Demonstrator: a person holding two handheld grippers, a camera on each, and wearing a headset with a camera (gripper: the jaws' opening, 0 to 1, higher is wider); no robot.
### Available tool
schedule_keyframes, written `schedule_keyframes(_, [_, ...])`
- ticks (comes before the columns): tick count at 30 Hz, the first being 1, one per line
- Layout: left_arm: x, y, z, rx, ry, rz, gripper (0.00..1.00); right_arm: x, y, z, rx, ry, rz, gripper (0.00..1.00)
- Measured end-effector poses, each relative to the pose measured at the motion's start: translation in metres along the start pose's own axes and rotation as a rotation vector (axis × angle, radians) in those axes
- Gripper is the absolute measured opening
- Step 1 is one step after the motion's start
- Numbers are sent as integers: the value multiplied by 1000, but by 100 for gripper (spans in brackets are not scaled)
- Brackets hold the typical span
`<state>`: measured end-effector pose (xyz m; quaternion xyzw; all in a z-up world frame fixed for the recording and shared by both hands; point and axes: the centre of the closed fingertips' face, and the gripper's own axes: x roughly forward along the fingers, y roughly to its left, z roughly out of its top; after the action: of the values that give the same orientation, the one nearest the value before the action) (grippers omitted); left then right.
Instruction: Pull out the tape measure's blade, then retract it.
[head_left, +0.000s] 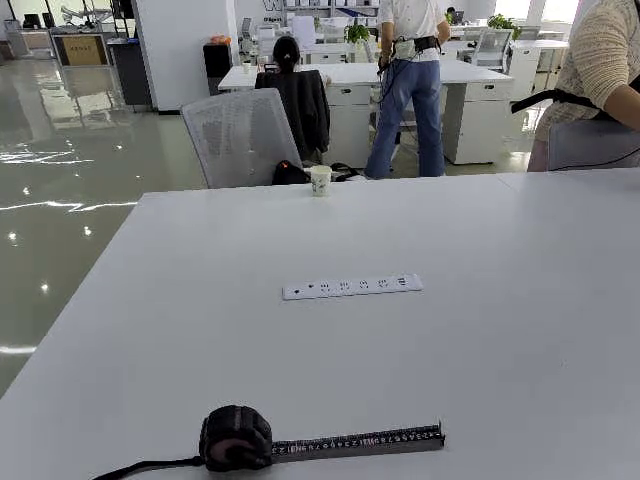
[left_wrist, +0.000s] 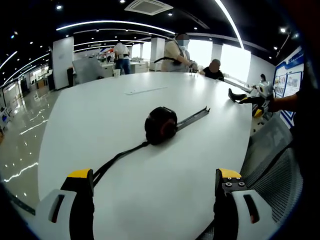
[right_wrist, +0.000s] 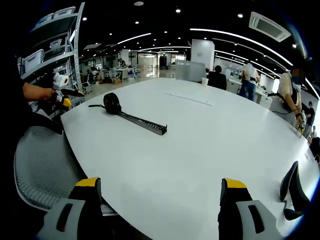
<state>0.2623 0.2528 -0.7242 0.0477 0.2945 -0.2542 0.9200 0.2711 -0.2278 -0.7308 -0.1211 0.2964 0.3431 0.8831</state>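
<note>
The left gripper (left_wrist: 154, 176) hangs short of the bench (head_left: 500, 330), jaws spread wide with nothing between them. The right gripper (right_wrist: 161, 183) is just as wide open and empty, set back off the bench's edge on the other side. The tape measure (head_left: 236, 438) sits close to the near edge. A dark strap (head_left: 150, 466) trails from its black case towards the left gripper's side, and the blade (head_left: 357, 441) lies along the bench towards the right, already drawn out some way, its hook (head_left: 440, 432) free. By that, the pull looks at least partly made and the retract is what remains, though neither gripper touches anything yet. To do it well, I would close the left jaws squarely across the case, clear of the strap, so it cannot spin. The right jaws would then take the hook end and walk the blade back in slowly, kept straight and low so it neither kinks nor whips. Whether a lock is set I cannot tell. The power strip (head_left: 352, 287) lies well apart beyond, and the paper cup (head_left: 320, 180) stands at the far edge; neither is in the way.
</note>
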Motion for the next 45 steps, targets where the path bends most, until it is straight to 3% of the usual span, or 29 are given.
schedule_keyframes(8, [5, -1, 2, -5, -2, -2, 99, 5, -4, -1, -2, 25, 2, 99])
schedule_keyframes(10, [7, 4, 3, 7, -2, 23, 99, 9, -6, -2, -16, 39, 3, 99])
schedule_keyframes(14, [13, 4, 7, -14, -8, 23, 99, 16, -12, 0, -33, 53, 9, 99])
schedule_keyframes(23, [37, -13, 19, -21, 14, -19, 99, 39, -7, 8, -97, 103, 54, 99])
schedule_keyframes(29, [50, -21, 27, 3, 4, -32, 99, 46, -6, 21, -116, 95, 69, 99])
schedule_keyframes(31, [54, -21, 22, 23, 43, -26, 99, 47, -4, 20, -123, 107, 77, 99])
schedule_keyframes(34, [56, -24, 23, 16, 40, -26, 99, 48, -2, 21, -142, 110, 88, 99])
schedule_keyframes(37, [59, -25, 20, 12, 62, -3, 98, 50, 0, 19, -179, 143, 91, 99])
schedule_keyframes(45, [65, -30, 19, 1, 83, 6, 96, 53, 5, 20, -196, 155, 108, 99])
